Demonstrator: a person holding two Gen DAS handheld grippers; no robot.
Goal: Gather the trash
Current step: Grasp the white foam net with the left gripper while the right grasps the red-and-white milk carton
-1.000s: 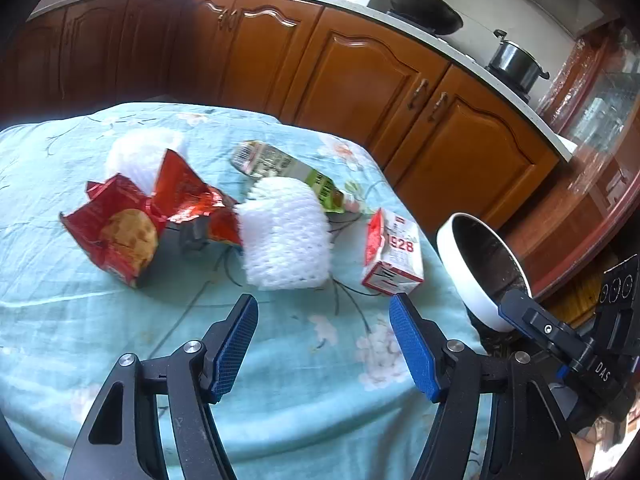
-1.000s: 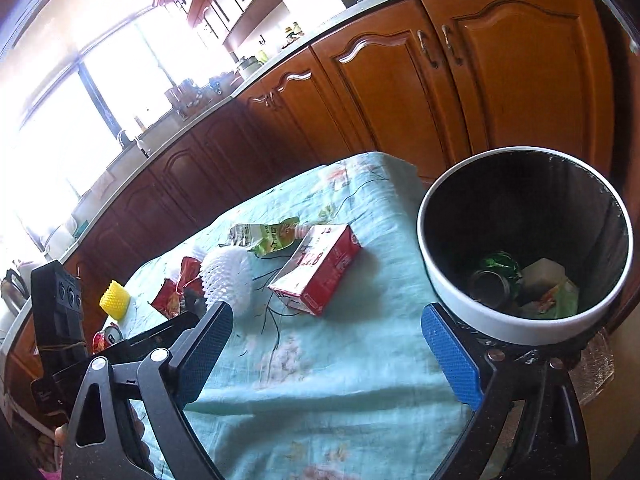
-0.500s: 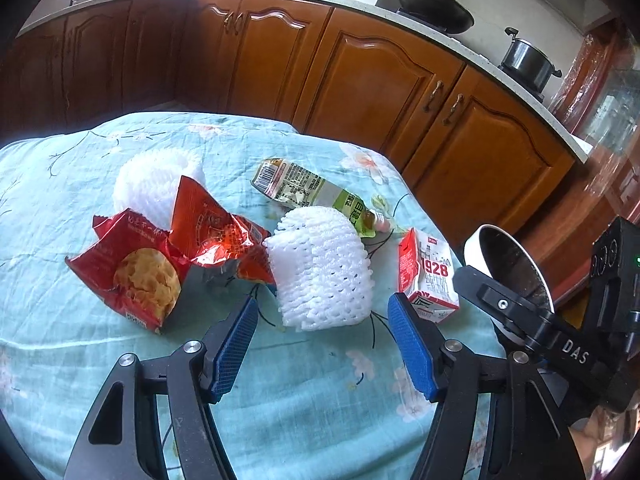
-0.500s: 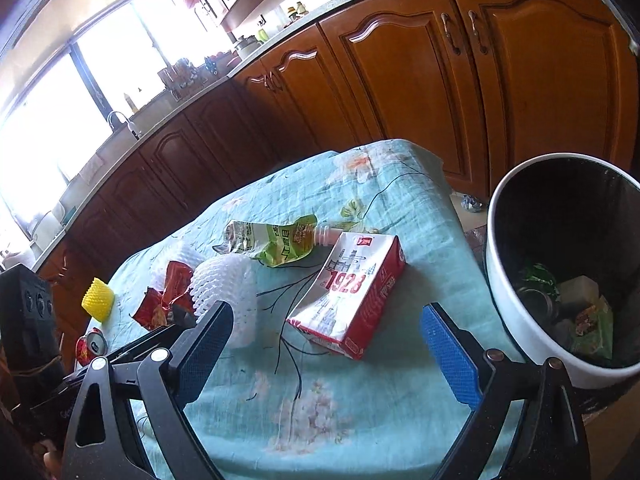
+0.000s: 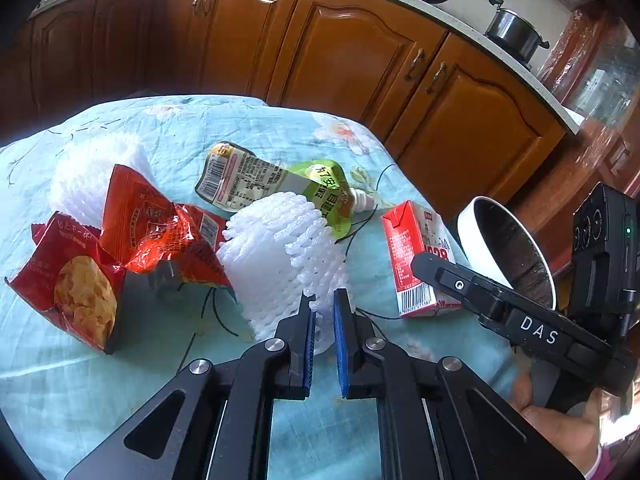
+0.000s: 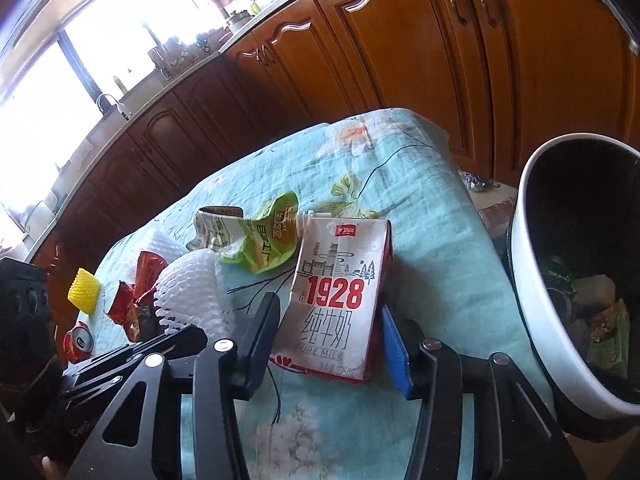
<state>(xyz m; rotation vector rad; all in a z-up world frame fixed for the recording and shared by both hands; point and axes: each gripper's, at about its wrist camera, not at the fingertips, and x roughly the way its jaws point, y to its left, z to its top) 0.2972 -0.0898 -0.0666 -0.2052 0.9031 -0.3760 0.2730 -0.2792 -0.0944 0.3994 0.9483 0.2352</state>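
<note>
your left gripper (image 5: 323,322) has just been closing and now pinches the near edge of the foam net (image 5: 280,260), pads nearly together with only a thin fold of mesh between them. your right gripper (image 6: 326,344) has just been closing too and sits at a middling width around the milk carton (image 6: 336,300), which lies flat on the cloth (image 6: 420,220) close to the table's edge, just beside the bin (image 6: 536,320).

the net is soft and springy, so a thin pinch on one edge may tear free or slip out as you lift. it lies against the red wrapper (image 5: 160,232) and over the end of the green pouch (image 5: 272,184), so it could drag either one along. the carton looks dented and probably empty; squeeze hard and it may crumple or pop sideways out of the pads. if you tilt it on the way to the bin, any leftover milk could drip onto the cloth.

from the right wrist view you can't tell for sure whether both pads press on the carton's sides; the left pad's contact is hidden behind its arm. the bin's far side is cut off, its contents dark. a yellow net (image 6: 83,290) and a can (image 6: 79,340) sit half hidden at the left, behind the other tool's body.
</note>
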